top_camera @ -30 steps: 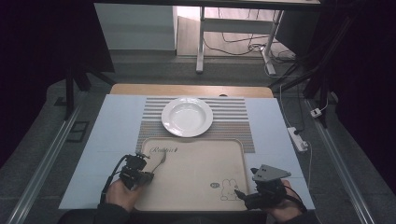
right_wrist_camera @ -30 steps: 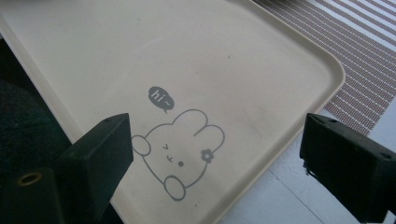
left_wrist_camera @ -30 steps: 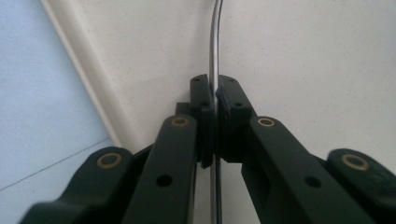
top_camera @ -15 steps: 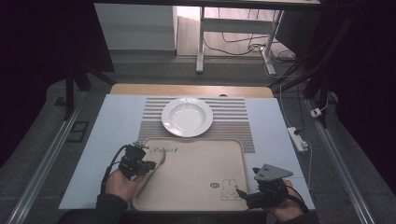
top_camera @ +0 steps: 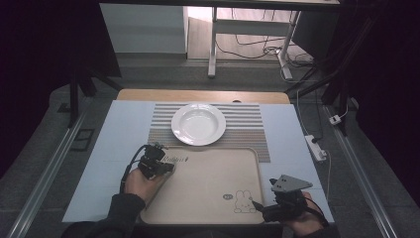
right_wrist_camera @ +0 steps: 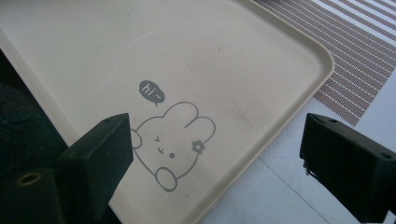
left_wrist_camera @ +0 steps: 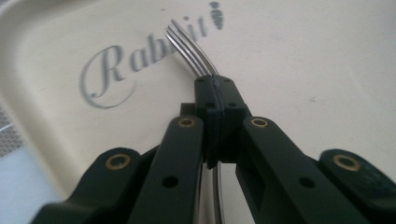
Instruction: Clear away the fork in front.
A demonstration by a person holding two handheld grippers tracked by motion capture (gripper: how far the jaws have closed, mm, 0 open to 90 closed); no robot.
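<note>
1. High view: we hold the left gripper (top_camera: 157, 163) at the tray's (top_camera: 208, 218) upper-left corner; the plate (top_camera: 198, 123) waits beyond.
2. Left gripper view: our jaws are clamped on the fork (left_wrist_camera: 190, 50), lifted above the tray; next, probably carry it plateward.
3. Right gripper view: our right gripper (right_wrist_camera: 219, 154) has its jaws apart, idle.

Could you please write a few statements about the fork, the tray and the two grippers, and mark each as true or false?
1. The left gripper is shut on the shiny metal fork. True.
2. The right gripper holds a spoon. False: its jaws stand open, empty, over the beige plastic tray.
3. The round white plate sits on the tray. False: it rests on the striped placemat beyond it.
4. The tray bears a rabbit drawing. True.
</note>
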